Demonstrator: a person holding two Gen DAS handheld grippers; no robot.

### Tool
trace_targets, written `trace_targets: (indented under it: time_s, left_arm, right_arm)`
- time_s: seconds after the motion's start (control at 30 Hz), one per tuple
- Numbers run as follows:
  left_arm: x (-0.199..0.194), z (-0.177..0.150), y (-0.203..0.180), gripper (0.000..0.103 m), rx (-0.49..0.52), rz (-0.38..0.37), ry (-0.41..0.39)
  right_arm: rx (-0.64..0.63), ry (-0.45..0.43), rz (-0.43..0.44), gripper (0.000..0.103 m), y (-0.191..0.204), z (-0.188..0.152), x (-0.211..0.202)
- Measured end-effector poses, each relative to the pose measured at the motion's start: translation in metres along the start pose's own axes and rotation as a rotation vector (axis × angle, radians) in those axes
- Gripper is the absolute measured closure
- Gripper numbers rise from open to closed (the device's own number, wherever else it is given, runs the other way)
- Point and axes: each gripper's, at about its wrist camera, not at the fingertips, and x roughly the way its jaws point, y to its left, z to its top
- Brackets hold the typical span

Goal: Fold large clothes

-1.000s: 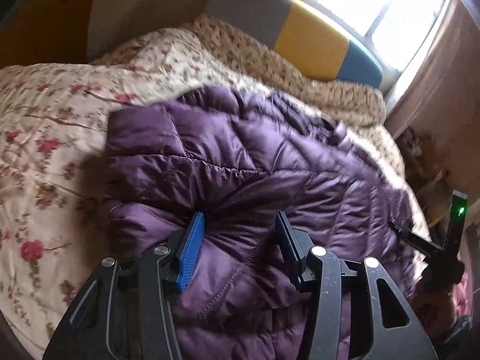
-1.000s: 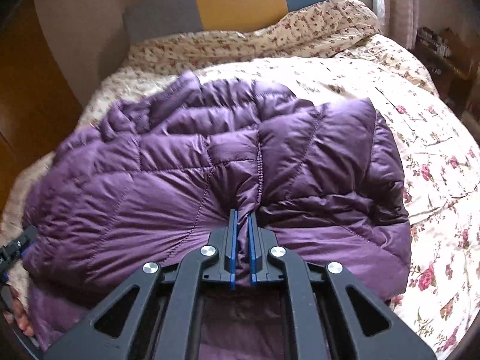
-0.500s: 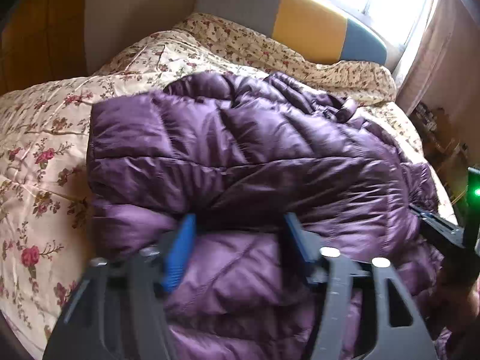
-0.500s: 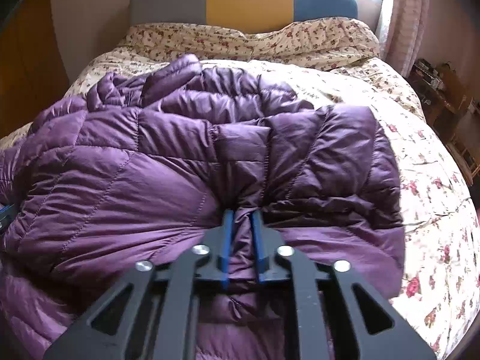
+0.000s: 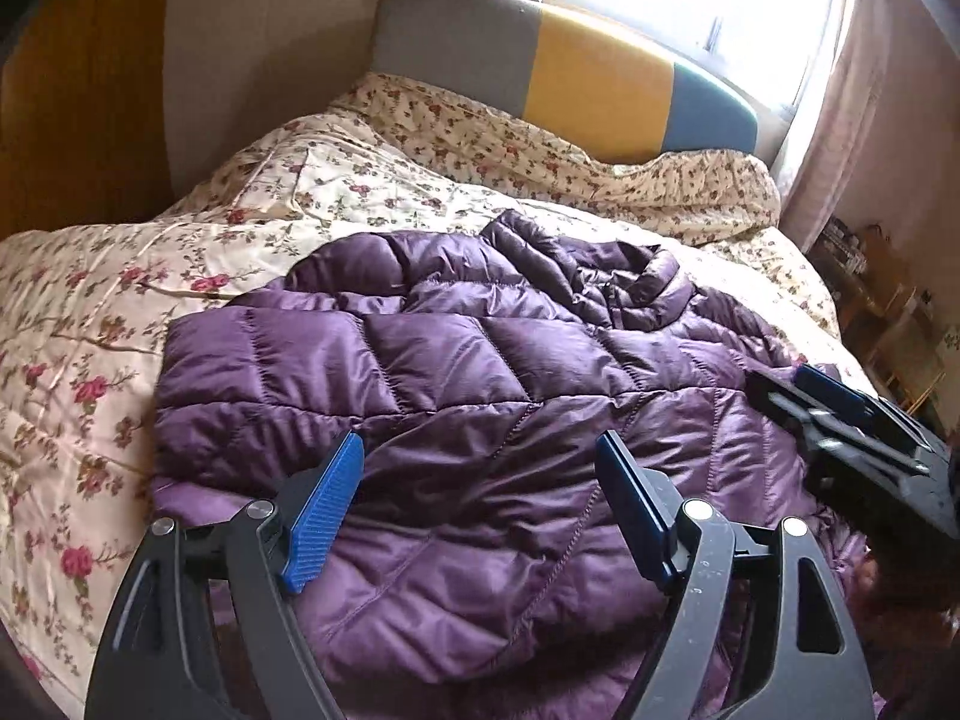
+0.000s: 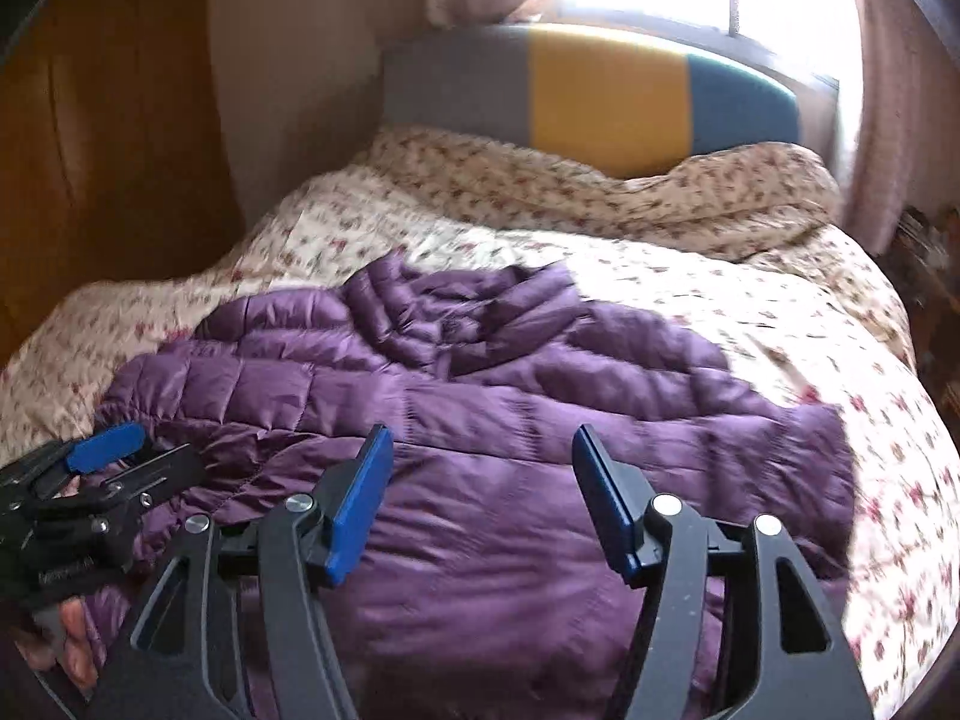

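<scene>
Right gripper (image 6: 480,492) released jacket (image 5: 480,420) — collar toward headboard (image 5: 564,72).

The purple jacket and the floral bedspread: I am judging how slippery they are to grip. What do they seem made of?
Purple jacket: looks like thin synthetic shell, perhaps nylon, with puffy fill; it has a satin sheen and stitched quilting lines. Floral bedspread: seems a quilted woven fabric, slightly glossy, with a printed rose pattern; the fibre cannot be told.
</scene>
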Motion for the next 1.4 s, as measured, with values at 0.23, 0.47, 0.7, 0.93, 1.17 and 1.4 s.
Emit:
trace_targets:
  time_s: [0.23, 0.47, 0.7, 0.93, 1.17, 1.4]
  left_arm:
    - [0.027, -0.012, -0.001, 0.024, 0.039, 0.024, 0.029]
    - [0.039, -0.017, 0.001, 0.023, 0.035, 0.016, 0.031]
    - [0.041, -0.018, 0.000, 0.023, 0.040, 0.021, 0.031]
    - [0.042, -0.017, 0.000, 0.017, 0.043, 0.012, 0.040]
    - [0.004, -0.014, 0.014, 0.013, -0.011, -0.002, 0.035]
    - [-0.063, -0.045, 0.049, 0.012, -0.007, -0.026, 0.054]
  right_arm:
    - [-0.003, 0.063, -0.013, 0.037, -0.006, -0.025, 0.043]
    - [0.013, 0.082, -0.007, 0.037, -0.011, -0.034, 0.057]
    - [0.020, 0.084, 0.001, 0.037, -0.013, -0.034, 0.058]
    - [0.027, 0.096, 0.020, 0.023, -0.011, -0.025, 0.050]
    - [0.094, 0.064, 0.100, 0.012, -0.017, -0.012, -0.007]
    - [0.128, 0.169, 0.124, 0.012, -0.050, -0.072, -0.076]
